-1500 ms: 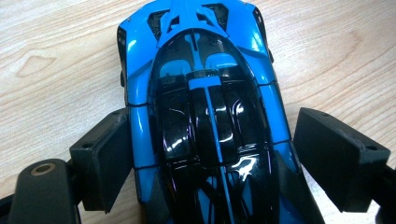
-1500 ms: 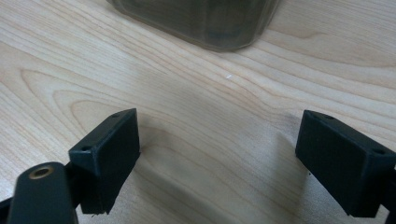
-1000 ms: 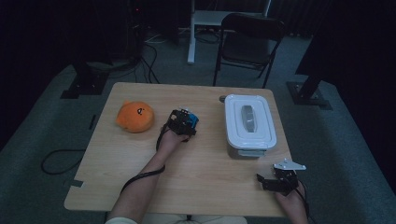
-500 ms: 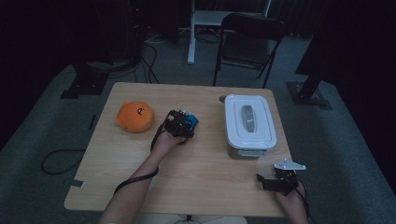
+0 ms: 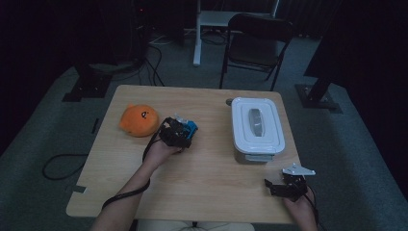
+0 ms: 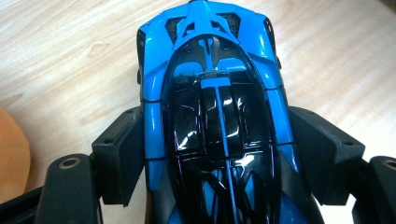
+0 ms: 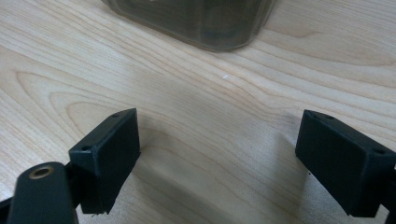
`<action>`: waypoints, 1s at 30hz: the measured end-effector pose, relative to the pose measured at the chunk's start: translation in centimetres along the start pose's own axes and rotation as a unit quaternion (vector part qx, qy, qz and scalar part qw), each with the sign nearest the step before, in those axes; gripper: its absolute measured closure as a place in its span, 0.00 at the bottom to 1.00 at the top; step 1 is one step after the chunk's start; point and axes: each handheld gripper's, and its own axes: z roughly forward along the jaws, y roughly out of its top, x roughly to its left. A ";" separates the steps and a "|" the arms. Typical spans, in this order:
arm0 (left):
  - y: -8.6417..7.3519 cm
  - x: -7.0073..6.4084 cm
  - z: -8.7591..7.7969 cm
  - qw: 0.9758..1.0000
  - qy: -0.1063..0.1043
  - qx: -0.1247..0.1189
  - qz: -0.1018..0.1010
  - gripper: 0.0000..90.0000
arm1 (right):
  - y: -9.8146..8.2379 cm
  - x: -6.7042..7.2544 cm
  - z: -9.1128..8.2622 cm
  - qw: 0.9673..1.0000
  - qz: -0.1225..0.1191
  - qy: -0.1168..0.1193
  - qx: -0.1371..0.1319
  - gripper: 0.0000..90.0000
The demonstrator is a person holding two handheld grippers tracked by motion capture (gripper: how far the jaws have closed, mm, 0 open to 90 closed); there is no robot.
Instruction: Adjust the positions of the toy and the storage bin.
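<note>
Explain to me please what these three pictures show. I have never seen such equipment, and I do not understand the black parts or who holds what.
A person sits at a light wooden table and holds a hand tool with two black jaws in each hand. One camera looks down from above; one small camera rides on each tool and looks along its jaws. The left gripper is closed on a shiny blue and black toy car. The right gripper rests near the table's edge, jaws apart, nothing between them. On the table also lie an orange round plush toy and a white rectangular plastic box with a lid.
</note>
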 end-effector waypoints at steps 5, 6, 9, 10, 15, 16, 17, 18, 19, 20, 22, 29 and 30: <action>-1.5 -0.5 -1.7 1.000 -0.001 -0.005 0.022 0.28 | 0.0 0.0 0.0 1.000 0.001 0.000 0.000 0.15; -1.8 -0.6 -2.0 1.000 -0.001 -0.005 0.024 0.28 | 0.0 0.0 0.0 1.000 0.001 0.000 0.000 0.15; -3.3 -1.1 -3.1 0.999 -0.001 -0.001 0.043 0.28 | 0.0 0.0 0.0 1.000 0.001 0.000 0.000 0.15; -3.3 -1.1 -3.1 0.999 -0.001 -0.001 0.043 0.28 | 0.0 0.0 0.0 1.000 0.001 0.000 0.000 0.15; -4.8 -1.5 -4.2 0.998 -0.003 0.001 0.060 0.28 | 0.0 0.0 0.0 1.000 0.001 -0.001 0.000 0.15; -5.5 -1.6 -4.8 0.998 -0.016 -0.006 0.067 0.28 | 0.0 0.0 0.0 1.000 0.001 -0.001 0.000 0.15; -5.5 -1.6 -4.8 0.998 -0.016 -0.006 0.067 0.28 | 0.0 0.0 0.0 1.000 0.001 -0.001 0.000 0.15; -5.7 -1.5 -5.1 0.998 -0.024 -0.006 0.062 0.28 | 0.0 0.0 0.0 1.000 0.001 -0.001 0.000 0.15; -6.1 -1.6 -5.4 0.997 -0.024 -0.014 0.076 0.28 | 0.0 0.0 0.0 1.000 0.002 -0.002 0.000 0.15; -6.7 -1.5 -5.8 0.996 -0.024 -0.013 0.083 0.28 | 0.0 0.0 0.0 1.000 0.002 -0.002 0.000 0.15; -7.3 -1.3 -6.2 0.996 -0.022 -0.018 0.084 0.28 | 0.0 0.0 0.0 1.000 0.002 -0.002 0.000 0.15; -10.1 -0.7 -6.7 0.995 -0.025 -0.001 0.097 0.28 | 0.0 0.0 0.0 1.000 0.002 -0.002 0.001 0.15; -10.1 -0.7 -6.7 0.995 -0.025 -0.001 0.097 0.28 | 0.0 0.0 0.0 1.000 0.002 -0.002 0.001 0.15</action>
